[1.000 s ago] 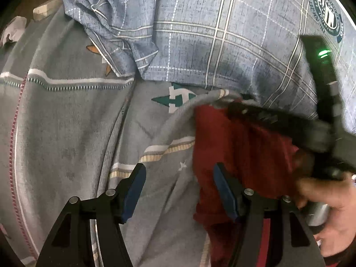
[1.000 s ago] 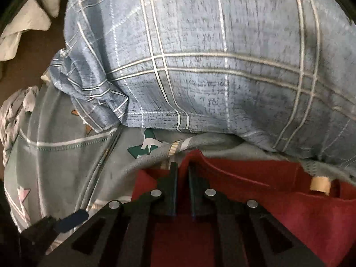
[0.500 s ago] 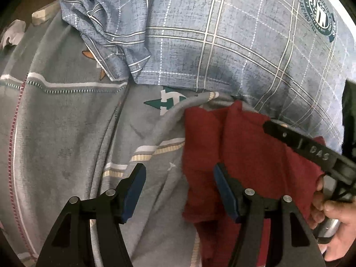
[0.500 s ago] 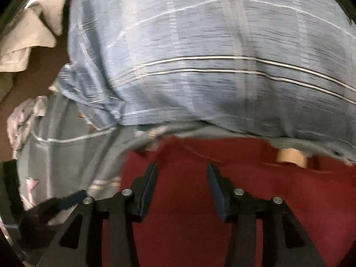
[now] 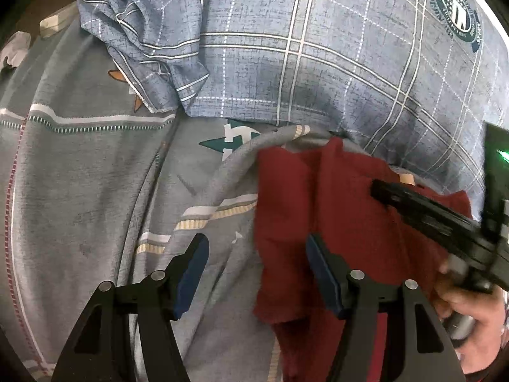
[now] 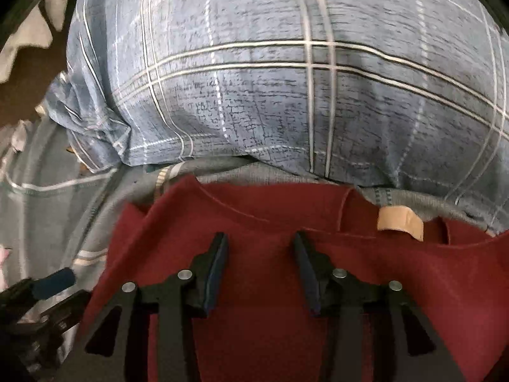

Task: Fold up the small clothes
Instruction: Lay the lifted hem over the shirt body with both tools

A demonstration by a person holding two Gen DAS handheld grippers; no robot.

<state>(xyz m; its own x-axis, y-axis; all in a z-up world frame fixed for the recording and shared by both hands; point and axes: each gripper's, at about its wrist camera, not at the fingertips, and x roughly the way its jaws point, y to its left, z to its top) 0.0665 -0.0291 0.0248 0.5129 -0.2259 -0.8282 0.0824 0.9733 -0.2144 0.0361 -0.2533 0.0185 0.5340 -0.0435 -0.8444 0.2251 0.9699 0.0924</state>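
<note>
A small dark red garment [image 5: 318, 210] lies on grey patterned bedding [image 5: 89, 175], its left part folded over. In the right wrist view the red garment [image 6: 254, 286] fills the lower half, with a tan neck label [image 6: 399, 224] at its far edge. My left gripper [image 5: 256, 264] is open and empty; its right finger is over the garment's left edge. My right gripper [image 6: 259, 264] is open and empty just above the garment. It also shows in the left wrist view [image 5: 429, 216] at the right, held by a hand.
A large blue plaid pillow [image 5: 318, 47] lies just beyond the garment, also filling the upper right wrist view [image 6: 270, 79]. White and light cloths [image 6: 28, 41] lie at the far left on a brown surface. The left gripper's fingertip [image 6: 54, 281] shows at lower left.
My right gripper was shut on the red garment's far edge, then let go, opened and drew back toward me. The folded red cloth now lies flat. The left gripper stayed put.
</note>
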